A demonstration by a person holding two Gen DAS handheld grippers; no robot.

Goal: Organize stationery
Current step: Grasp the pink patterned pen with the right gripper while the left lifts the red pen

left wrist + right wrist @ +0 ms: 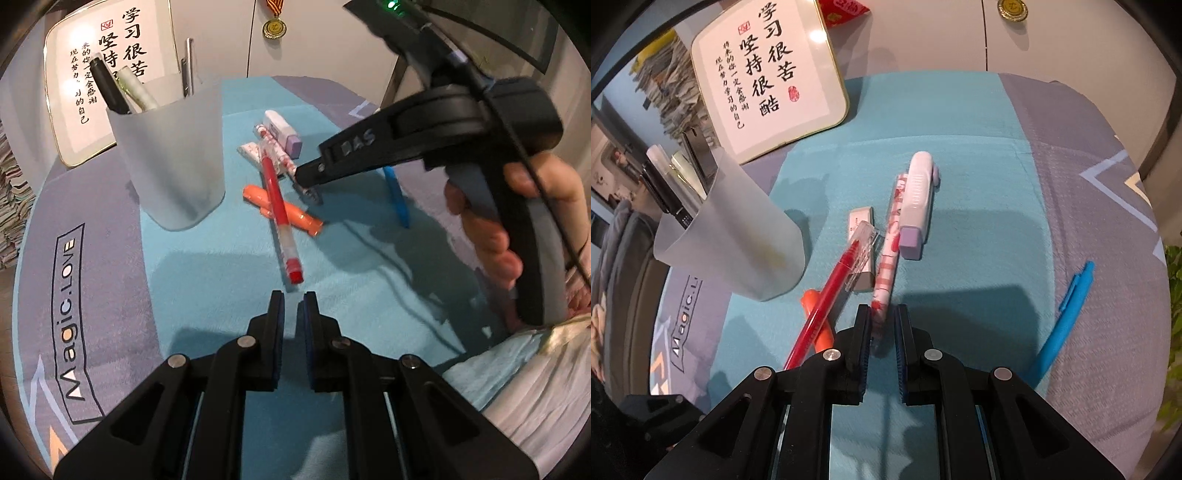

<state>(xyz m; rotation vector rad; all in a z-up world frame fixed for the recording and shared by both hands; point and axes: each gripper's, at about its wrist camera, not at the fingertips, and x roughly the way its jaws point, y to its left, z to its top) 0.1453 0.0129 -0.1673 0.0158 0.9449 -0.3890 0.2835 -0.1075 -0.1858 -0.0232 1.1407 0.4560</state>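
Right tool (pixel 881 314) is clamped on the near end of the pink-patterned pen (pixel 891 236), whose long axis runs straight ahead; left tool (pixel 293 301), jaws together and empty, sits farther off.

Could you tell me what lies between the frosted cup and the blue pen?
In the right wrist view, between frosted cup and blue pen: red pen, orange marker, patterned pen, eraser.

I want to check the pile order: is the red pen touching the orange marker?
Touching. In the left wrist view, the red pen lies across the orange marker, resting on top of it where they cross; no gap shows there.
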